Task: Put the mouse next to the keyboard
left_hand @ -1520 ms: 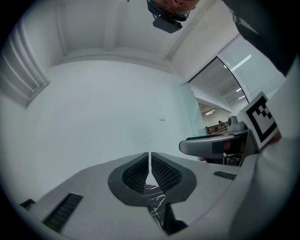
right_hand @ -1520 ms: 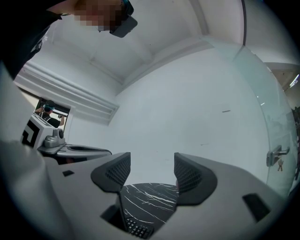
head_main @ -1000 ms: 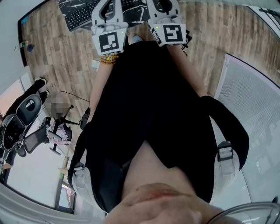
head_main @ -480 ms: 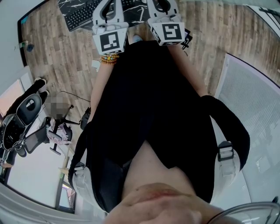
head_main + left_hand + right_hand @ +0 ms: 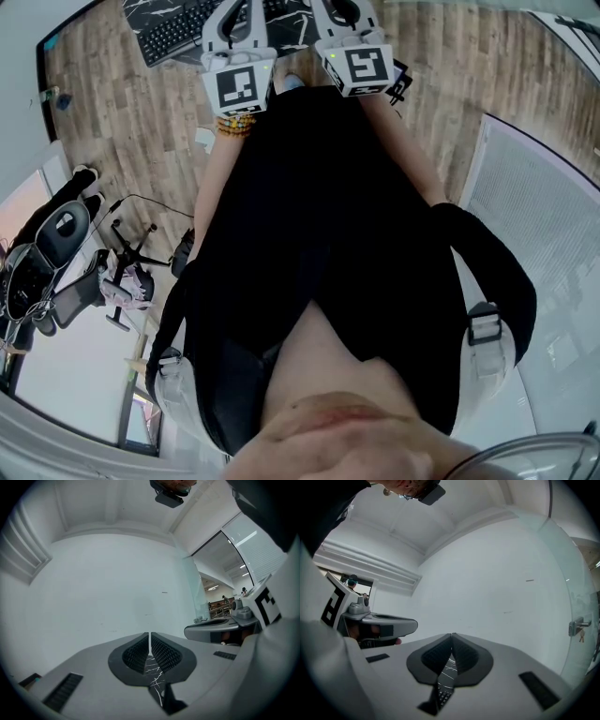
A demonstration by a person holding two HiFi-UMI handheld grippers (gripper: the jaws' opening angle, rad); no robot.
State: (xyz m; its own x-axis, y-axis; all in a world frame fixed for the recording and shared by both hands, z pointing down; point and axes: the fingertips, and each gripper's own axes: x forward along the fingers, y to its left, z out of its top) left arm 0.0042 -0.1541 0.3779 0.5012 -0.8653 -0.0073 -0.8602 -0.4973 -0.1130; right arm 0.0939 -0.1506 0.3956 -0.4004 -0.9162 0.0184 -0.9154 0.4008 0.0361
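No mouse shows in any view. The black keyboard [image 5: 176, 28] lies on a black marbled mat [image 5: 292, 34] at the top edge of the head view. My left gripper [image 5: 236, 13] hangs over the keyboard's right end, my right gripper [image 5: 343, 9] beside it, and their tips run off the top edge. In the left gripper view, the left gripper [image 5: 150, 635] is shut and empty, with the mat [image 5: 153, 668] below its jaws. In the right gripper view, the right gripper [image 5: 452, 636] is closing to a touch with nothing between its jaws, and keyboard keys [image 5: 443, 698] show beneath.
The mat rests on a wooden surface [image 5: 122, 112]. A black office chair [image 5: 56, 246] stands at the far left, and a white ribbed panel [image 5: 544, 216] at the right. The person's black-clad body fills the middle of the head view. White walls fill both gripper views.
Both marker cubes have shifted slightly toward the top of the head view. The keyboard has not moved.
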